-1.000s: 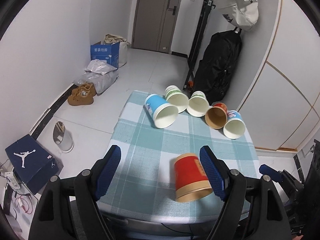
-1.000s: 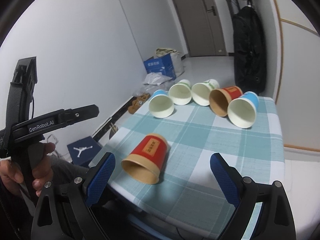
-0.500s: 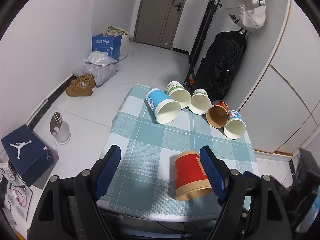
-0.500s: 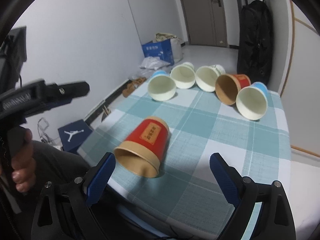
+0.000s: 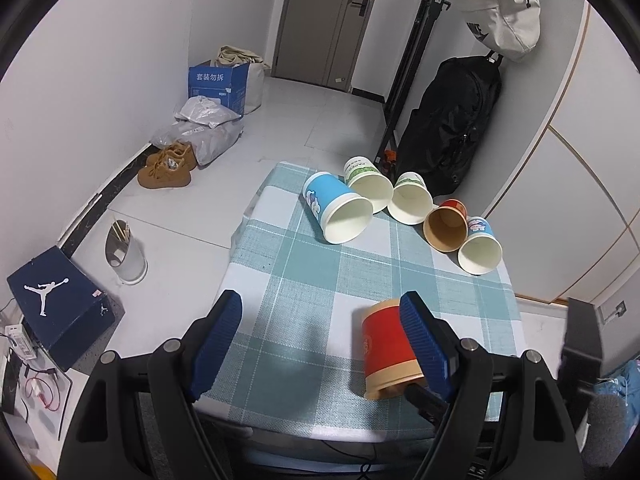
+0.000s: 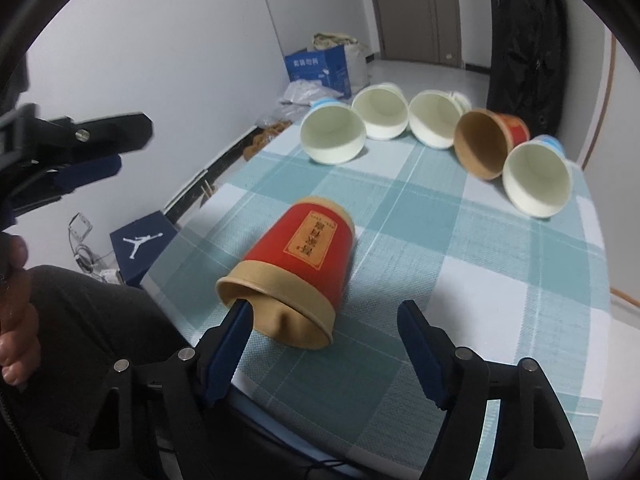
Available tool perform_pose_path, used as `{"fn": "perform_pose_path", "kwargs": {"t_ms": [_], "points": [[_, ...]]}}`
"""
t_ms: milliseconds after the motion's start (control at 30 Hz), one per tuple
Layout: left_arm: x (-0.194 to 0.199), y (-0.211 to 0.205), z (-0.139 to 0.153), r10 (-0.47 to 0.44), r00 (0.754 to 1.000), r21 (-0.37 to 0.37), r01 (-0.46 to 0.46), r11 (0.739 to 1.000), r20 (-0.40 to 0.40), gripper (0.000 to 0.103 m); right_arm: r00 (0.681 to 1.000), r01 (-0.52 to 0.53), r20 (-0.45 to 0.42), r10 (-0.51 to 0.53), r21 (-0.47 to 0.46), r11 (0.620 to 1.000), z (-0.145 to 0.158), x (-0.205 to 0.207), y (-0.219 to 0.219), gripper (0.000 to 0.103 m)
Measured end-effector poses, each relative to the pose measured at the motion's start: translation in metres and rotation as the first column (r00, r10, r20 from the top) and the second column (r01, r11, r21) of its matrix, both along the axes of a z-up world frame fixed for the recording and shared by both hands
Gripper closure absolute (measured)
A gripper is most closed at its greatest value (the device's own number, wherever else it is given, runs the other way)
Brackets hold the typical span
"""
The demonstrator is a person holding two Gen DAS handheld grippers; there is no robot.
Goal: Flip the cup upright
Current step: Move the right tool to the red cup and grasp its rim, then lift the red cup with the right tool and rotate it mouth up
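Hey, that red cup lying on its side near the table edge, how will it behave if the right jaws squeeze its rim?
The red cup looks like thin paper, so it is probably light and easily crushed; its rim already looks dented. Lying on its side on the checked tablecloth, it may roll, likely curving because it tapers. The right gripper is open, one finger inside the mouth.

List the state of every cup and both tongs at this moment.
Red cup: on its side near the table edge, mouth toward the right tongs.
Five far cups: all on their sides in a row.
Right tongs: open, one finger tip at the red cup's mouth.
Left tongs: open, holding nothing.
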State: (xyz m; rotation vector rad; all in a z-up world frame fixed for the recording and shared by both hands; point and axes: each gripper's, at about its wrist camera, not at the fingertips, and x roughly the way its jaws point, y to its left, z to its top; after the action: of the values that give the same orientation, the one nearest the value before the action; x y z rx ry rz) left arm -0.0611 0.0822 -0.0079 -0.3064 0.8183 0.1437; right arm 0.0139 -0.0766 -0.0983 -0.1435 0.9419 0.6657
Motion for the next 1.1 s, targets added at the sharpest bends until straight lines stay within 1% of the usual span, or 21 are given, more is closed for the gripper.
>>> {"fn": "perform_pose_path", "kwargs": {"t_ms": [33,100,167,200,267,333,400,467,500,700,867,1000,1067,1100], "points": [[0.000,0.001,0.000,0.002,1.000,-0.003,-0.002,1.000,0.001,0.025,1.000,0.001,-0.013,-0.001,0.001,1.000,-0.002,0.001,0.001,0.040],[0.000,0.003,-0.001,0.004,1.000,-0.014,-0.004,1.000,-0.001,0.025,0.999,0.010,-0.032,-0.010,-0.001,1.000,-0.005,0.004,0.003,0.050],[0.001,0.004,-0.001,0.003,1.000,-0.019,-0.003,1.000,-0.003,0.025,0.999,0.015,-0.034,-0.015,-0.017,1.000,-0.007,0.004,0.005,0.057],[0.001,0.005,-0.001,0.002,1.000,-0.020,-0.002,1.000,-0.003,0.025,0.999,0.015,-0.032,-0.016,-0.024,1.000,-0.007,0.004,0.006,0.063],[0.001,0.005,-0.001,0.003,1.000,-0.020,-0.003,1.000,0.000,0.025,0.999,0.016,-0.027,-0.017,-0.033,0.999,-0.007,0.003,0.006,0.070],[0.002,0.005,-0.002,0.002,1.000,-0.023,-0.002,1.000,0.002,0.025,1.000,0.010,-0.028,-0.011,-0.023,1.000,-0.007,0.003,0.007,0.082],[0.002,0.006,-0.002,0.007,1.000,-0.029,-0.007,1.000,-0.001,0.025,1.000,0.015,-0.022,-0.016,-0.043,0.999,-0.008,0.003,0.007,0.086],[0.002,0.007,-0.003,0.010,1.000,-0.036,-0.011,0.999,-0.004,0.025,0.999,0.029,-0.016,-0.030,-0.051,0.998,-0.008,0.005,0.004,0.092],[0.002,0.008,-0.004,0.012,1.000,-0.042,-0.012,0.999,-0.005,0.025,0.999,0.038,-0.017,-0.039,-0.049,0.998,-0.008,0.005,0.003,0.097],[0.003,0.007,-0.005,0.017,1.000,-0.045,-0.017,0.999,-0.012,0.025,0.999,0.053,0.012,-0.053,-0.053,0.997,-0.002,0.005,-0.001,0.101],[0.003,0.004,-0.006,0.011,1.000,-0.032,-0.011,0.999,-0.018,0.025,0.998,0.062,0.023,-0.061,-0.048,0.997,0.002,0.003,-0.004,0.101],[0.002,0.006,-0.008,0.013,1.000,-0.036,-0.014,0.999,-0.025,0.025,0.997,0.059,0.058,-0.057,-0.035,0.998,0.009,0.005,-0.006,0.101],[0.002,0.006,-0.008,0.016,0.999,-0.031,-0.017,0.999,-0.028,0.025,0.996,0.067,0.055,-0.066,-0.021,0.998,0.011,0.007,-0.007,0.101],[0.002,0.007,-0.008,0.016,0.999,-0.033,-0.017,0.999,-0.028,0.025,0.996,0.075,0.040,-0.074,-0.009,0.997,0.012,0.009,-0.010,0.101]]}}
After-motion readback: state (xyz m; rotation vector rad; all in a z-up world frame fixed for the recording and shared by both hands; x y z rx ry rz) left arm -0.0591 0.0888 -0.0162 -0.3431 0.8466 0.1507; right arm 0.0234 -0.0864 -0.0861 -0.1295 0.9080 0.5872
